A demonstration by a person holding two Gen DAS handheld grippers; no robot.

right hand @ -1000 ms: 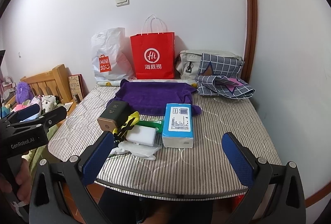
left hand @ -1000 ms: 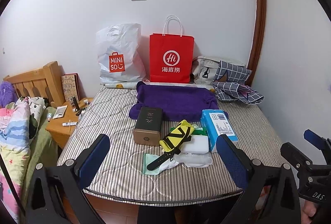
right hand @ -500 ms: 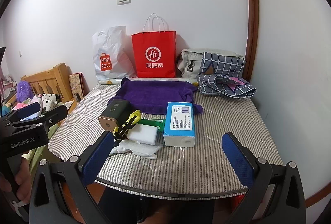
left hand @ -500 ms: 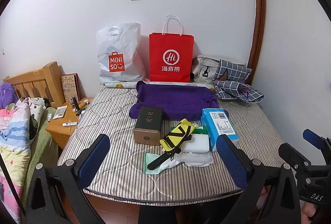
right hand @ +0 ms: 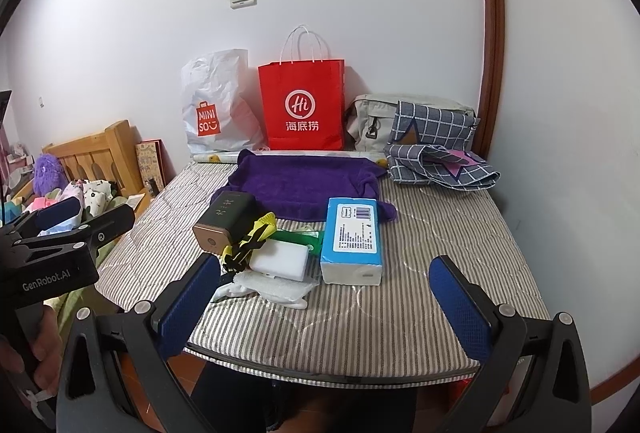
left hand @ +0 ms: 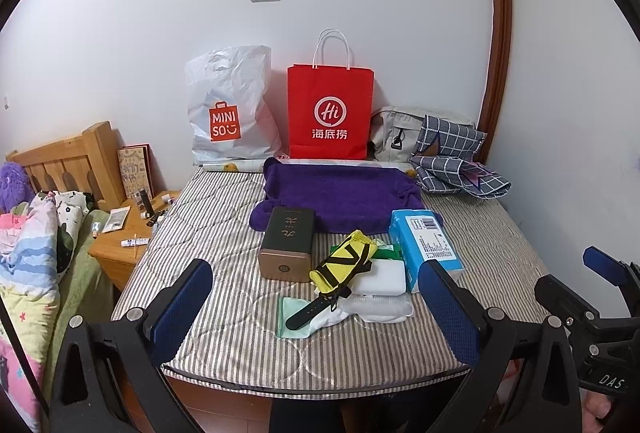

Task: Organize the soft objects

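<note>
Both grippers hang at the near edge of the grey striped mattress (left hand: 224, 233), touching nothing. The left gripper (left hand: 316, 309) has its jaws wide apart, and so does the right gripper (right hand: 324, 305). The soft purple towel (left hand: 340, 197) lies flat at 12 o'clock, behind the blue tissue pack (right hand: 352, 237) and white sponge block (right hand: 280, 259)

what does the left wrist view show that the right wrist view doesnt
Only the left wrist view shows the wooden nightstand with small items on it, and the black strap over the pale green cloth. Only the right wrist view shows a hand gripping the left claw's handle. Both share the striped mattress, purple towel, blue tissue pack, red bag and open, empty claws: left claw, right claw.
</note>
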